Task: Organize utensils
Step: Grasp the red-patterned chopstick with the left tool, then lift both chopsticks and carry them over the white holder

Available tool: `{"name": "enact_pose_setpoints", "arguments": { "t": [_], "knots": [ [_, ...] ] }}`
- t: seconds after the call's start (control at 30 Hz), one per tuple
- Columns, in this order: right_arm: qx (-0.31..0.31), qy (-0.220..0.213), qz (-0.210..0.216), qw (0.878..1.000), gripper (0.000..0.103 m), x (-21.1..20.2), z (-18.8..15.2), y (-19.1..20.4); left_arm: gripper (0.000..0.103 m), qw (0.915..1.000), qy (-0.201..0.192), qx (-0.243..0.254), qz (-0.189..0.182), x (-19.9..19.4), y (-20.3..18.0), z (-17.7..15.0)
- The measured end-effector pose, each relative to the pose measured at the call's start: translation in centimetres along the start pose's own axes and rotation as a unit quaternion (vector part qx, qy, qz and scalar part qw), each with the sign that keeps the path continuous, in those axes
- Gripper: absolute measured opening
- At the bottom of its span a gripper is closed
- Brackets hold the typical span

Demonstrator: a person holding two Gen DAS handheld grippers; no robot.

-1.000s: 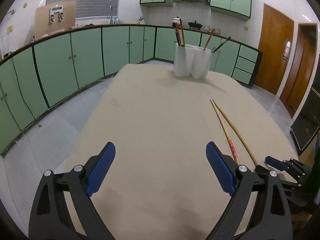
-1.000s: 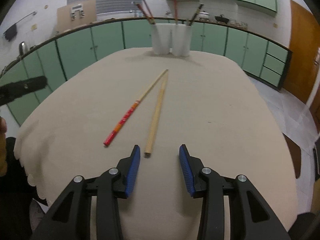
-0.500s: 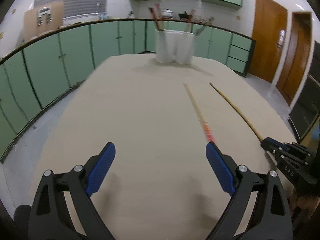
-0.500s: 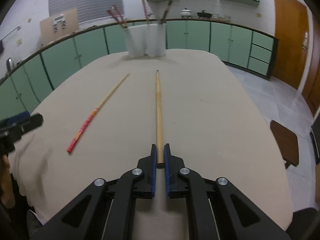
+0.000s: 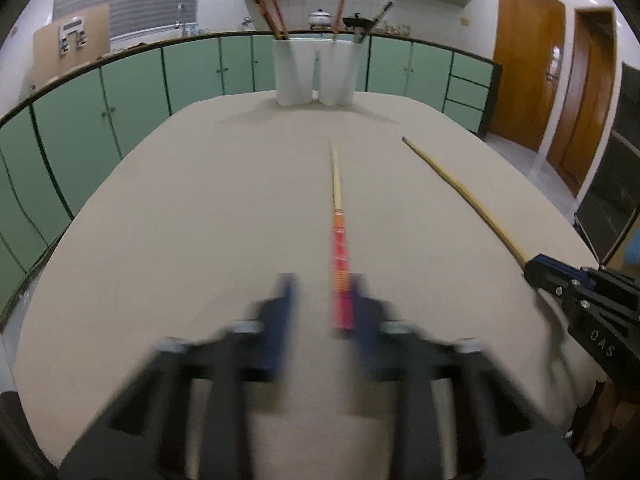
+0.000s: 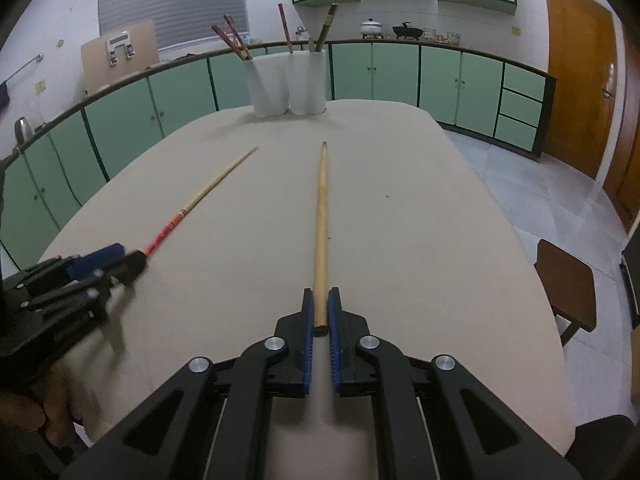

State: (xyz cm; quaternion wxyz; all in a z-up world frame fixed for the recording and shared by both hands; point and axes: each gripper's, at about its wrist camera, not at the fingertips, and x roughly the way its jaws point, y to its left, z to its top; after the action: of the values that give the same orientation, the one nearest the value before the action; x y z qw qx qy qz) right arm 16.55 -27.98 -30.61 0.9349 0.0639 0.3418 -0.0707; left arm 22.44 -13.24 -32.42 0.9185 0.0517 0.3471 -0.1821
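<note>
Pinching the plain chopstick (image 6: 320, 236), right claw (image 6: 319, 322) grips; left claw (image 5: 322, 312) closing on red-handled chopstick (image 5: 340, 264).

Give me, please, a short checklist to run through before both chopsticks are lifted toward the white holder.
1. Right gripper jaws clamped on the plain chopstick: ok.
2. Left gripper jaws clamped on the red-handled chopstick: not ok. They are closing around it, blurred, with a gap showing on one side.
3. Each chopstick taken at its near end: ok.
4. White holder standing upright at the far end of the table: ok.
5. Room inside the holder for two more: cannot tell.
6. Nothing lying between the chopsticks and the holder: ok.
</note>
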Motion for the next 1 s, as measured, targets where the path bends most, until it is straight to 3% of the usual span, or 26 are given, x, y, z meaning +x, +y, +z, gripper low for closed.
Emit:
{"name": "enact_pose_setpoints", "arguments": {
  "t": [0.17,0.3,0.37,0.43,0.5,0.57,0.6,0.8,1.0],
  "knots": [
    [-0.019,-0.001,0.016,1.0,0.007,0.3,0.1,1.5,0.005,0.9987,-0.013,-0.036,0.035,-1.4,1.9,-0.6],
    [-0.029,-0.002,0.022,0.999,0.008,0.3,0.0,2.3,0.007,0.999,0.001,-0.026,0.038,-2.0,2.2,-1.3],
    [-0.024,-0.001,0.024,0.999,0.008,0.2,0.0,2.2,0.013,0.9989,-0.002,-0.014,0.045,-2.1,2.0,-1.4],
    [-0.02,0.0,0.024,0.999,0.01,0.0,-0.2,2.0,0.035,0.9989,0.0,-0.016,0.045,-2.0,2.2,-1.2],
    [-0.019,0.0,0.023,1.0,0.01,-0.1,-0.3,2.0,0.037,0.9989,-0.003,-0.019,0.043,-1.9,2.6,-1.2],
    [-0.02,0.0,0.021,1.0,0.01,0.0,-0.3,2.0,0.024,0.9991,-0.003,-0.018,0.037,-1.8,2.8,-1.3],
    [-0.02,0.002,0.02,1.0,0.01,0.0,-0.3,2.1,0.006,0.9994,0.001,-0.019,0.03,-1.8,2.8,-1.2],
    [-0.008,0.012,0.025,1.0,0.007,-0.3,0.5,1.9,0.005,0.9994,0.015,-0.025,0.02,-3.1,2.5,-0.3],
    [-0.007,-0.012,0.03,0.999,0.007,-3.9,2.1,1.9,0.005,0.9988,0.034,-0.031,0.014,-5.5,2.5,1.7]
  ]
}}
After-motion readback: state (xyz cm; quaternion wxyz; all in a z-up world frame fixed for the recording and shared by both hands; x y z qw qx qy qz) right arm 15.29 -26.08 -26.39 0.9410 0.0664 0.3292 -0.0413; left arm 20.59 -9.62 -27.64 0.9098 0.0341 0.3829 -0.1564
